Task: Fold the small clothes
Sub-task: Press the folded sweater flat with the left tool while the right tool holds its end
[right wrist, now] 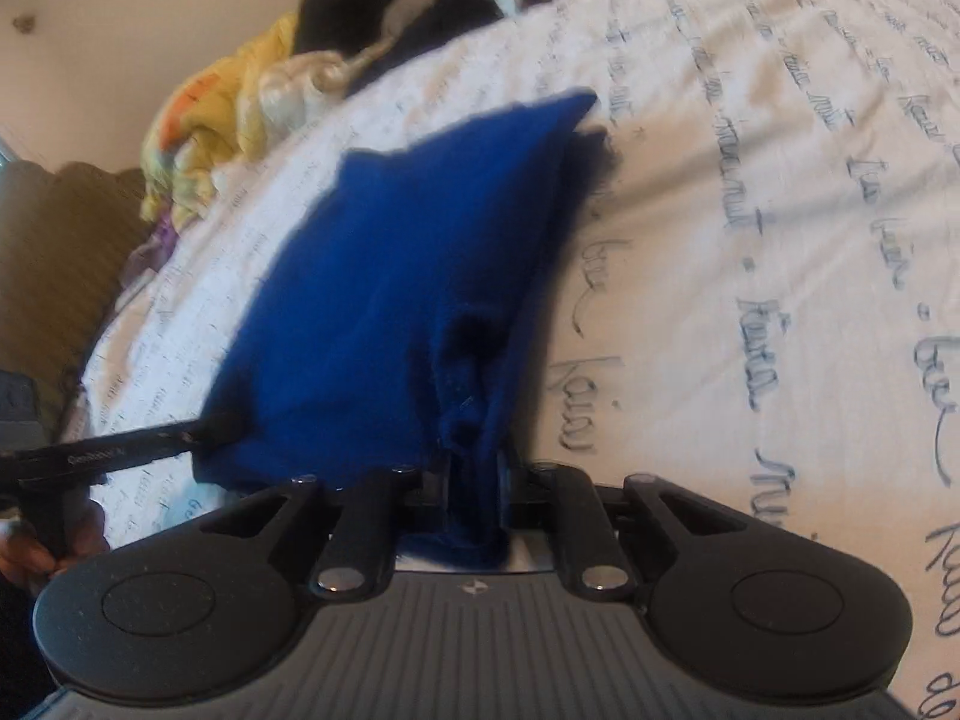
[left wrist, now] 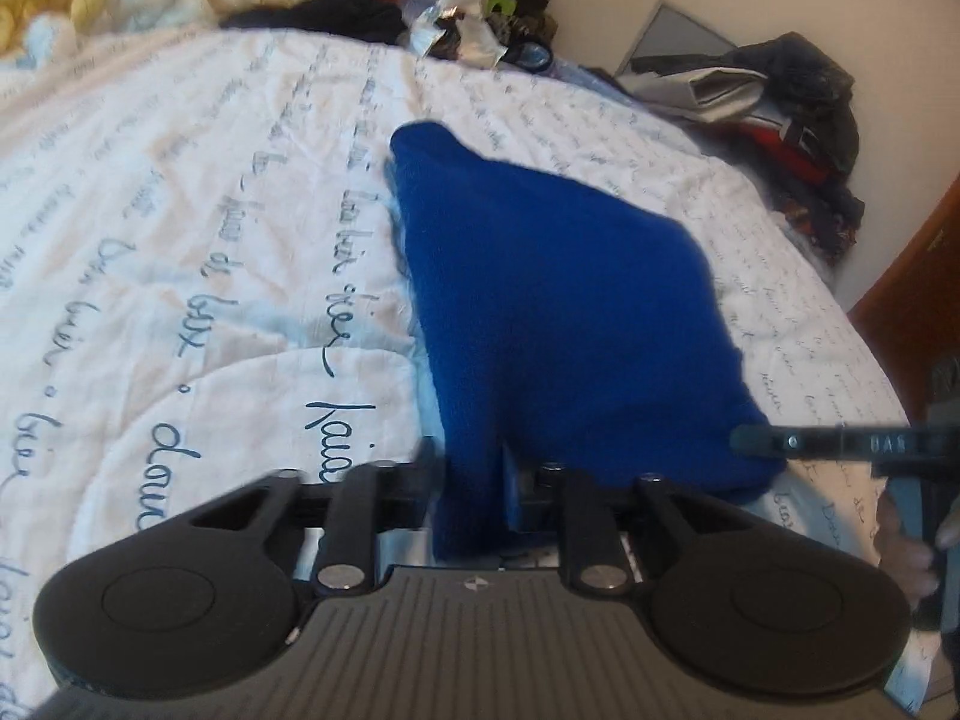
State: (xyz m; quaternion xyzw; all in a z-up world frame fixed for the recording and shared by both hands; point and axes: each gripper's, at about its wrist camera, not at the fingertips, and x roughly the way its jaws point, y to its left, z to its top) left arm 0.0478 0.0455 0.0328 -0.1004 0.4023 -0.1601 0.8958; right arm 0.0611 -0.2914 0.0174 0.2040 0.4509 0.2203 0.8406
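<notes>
**Blue cloth held at two corners over the bed**

Above the bed (left wrist: pixel 180 192), my left gripper (left wrist: pixel 474 480) and right gripper (right wrist: pixel 474 480) each pinch a near corner of the blue garment (left wrist: pixel 552 300), which stretches between them. White bedspread lies bare on both sides. Along the far edge sit a clothes pile (left wrist: pixel 336 6) and yellow bedding (right wrist: pixel 210 114); more clothes (left wrist: pixel 792 114) crowd the wall side.

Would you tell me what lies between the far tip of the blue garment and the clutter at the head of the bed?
Only bare script-printed bedspread separates the blue garment from the clutter, seen in the left wrist view.
</notes>
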